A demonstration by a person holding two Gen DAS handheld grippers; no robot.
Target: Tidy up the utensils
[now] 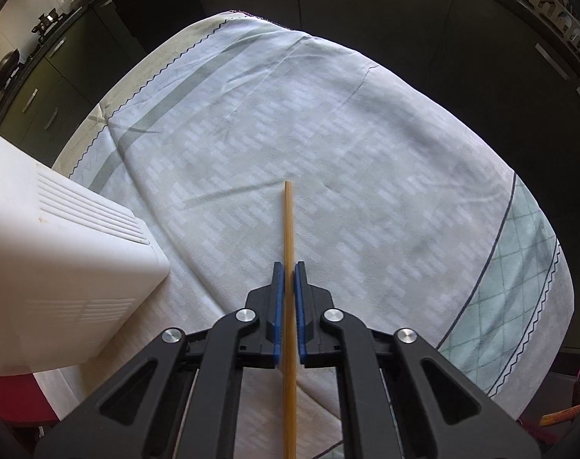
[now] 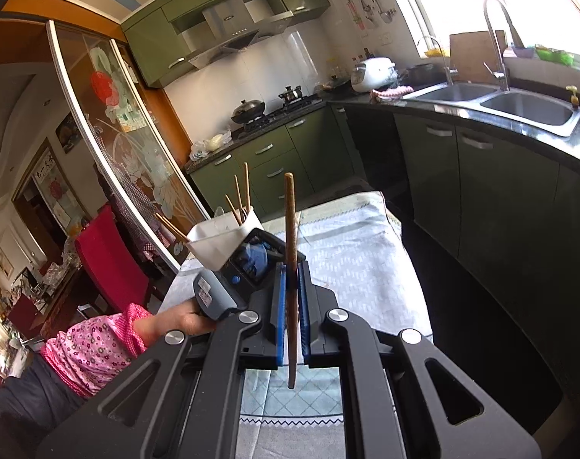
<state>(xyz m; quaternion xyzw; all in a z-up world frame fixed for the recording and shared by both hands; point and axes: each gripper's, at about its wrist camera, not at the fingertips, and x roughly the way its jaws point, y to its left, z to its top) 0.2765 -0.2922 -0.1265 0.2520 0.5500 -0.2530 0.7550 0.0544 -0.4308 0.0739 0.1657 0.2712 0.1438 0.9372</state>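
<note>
Pale wooden chopstick (image 1: pixel 289 229) clamped in left gripper (image 1: pixel 289 273) over patterned tablecloth (image 1: pixel 366 153) — white holder (image 1: pixel 60 260) beside, right gripper (image 2: pixel 290 267) pinching darker stick (image 2: pixel 290 222) — upright

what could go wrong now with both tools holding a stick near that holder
1. The left tool pinches its chopstick by a thin strip of pad, so the stick may pivot or slip on the way to the holder.
2. The holder already has sticks leaning at angles; the right tool's stick could snag them or tip the holder.
</note>
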